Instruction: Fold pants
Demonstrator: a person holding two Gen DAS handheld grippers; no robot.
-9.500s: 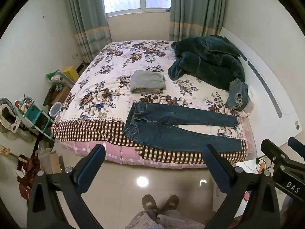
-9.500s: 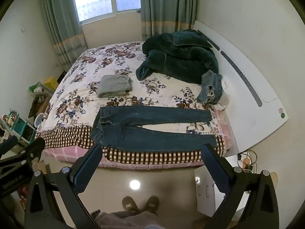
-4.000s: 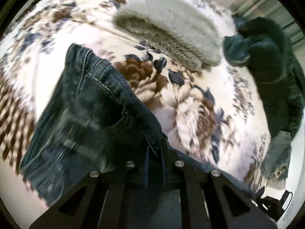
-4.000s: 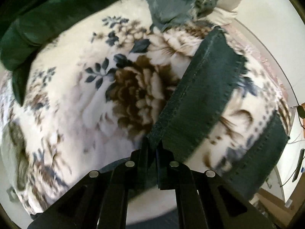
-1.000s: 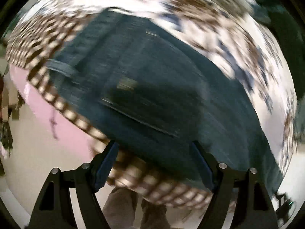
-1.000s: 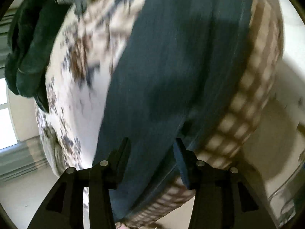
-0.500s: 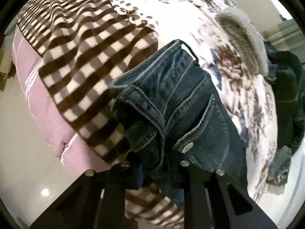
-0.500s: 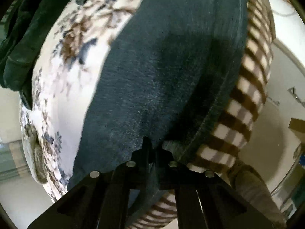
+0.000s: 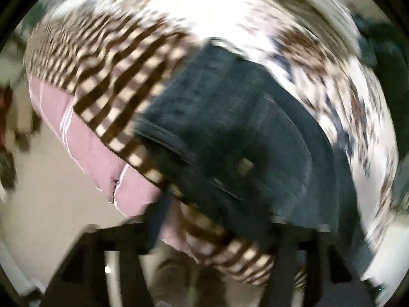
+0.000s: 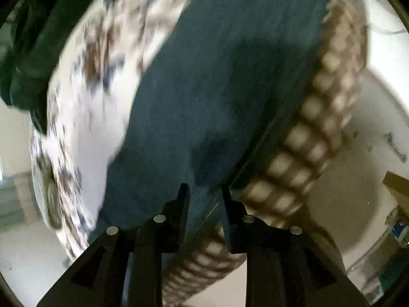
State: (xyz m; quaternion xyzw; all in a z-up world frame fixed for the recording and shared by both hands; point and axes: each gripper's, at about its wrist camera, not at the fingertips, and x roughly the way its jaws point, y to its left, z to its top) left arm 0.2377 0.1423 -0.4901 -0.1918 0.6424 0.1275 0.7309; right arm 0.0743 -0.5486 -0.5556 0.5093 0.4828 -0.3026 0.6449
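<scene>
Right wrist view, my right gripper point(image 10: 203, 199) narrowly parted around the jeans point(image 10: 217, 81) edge, my left gripper point(image 9: 217, 220) wide apart, blurred, over the jeans waistband.

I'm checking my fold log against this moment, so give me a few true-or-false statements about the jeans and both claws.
1. The jeans lie on the bed, by its checked border. True.
2. The jeans hang in the air, clear of the bed. False: they rest on the bedspread.
3. The left claw has its fingers spread apart. True, as far as the blur shows.
4. The bedspread is plain blue. False: it is floral with a brown checked border.
5. Denim sits between the fingers of the right claw. True.
</scene>
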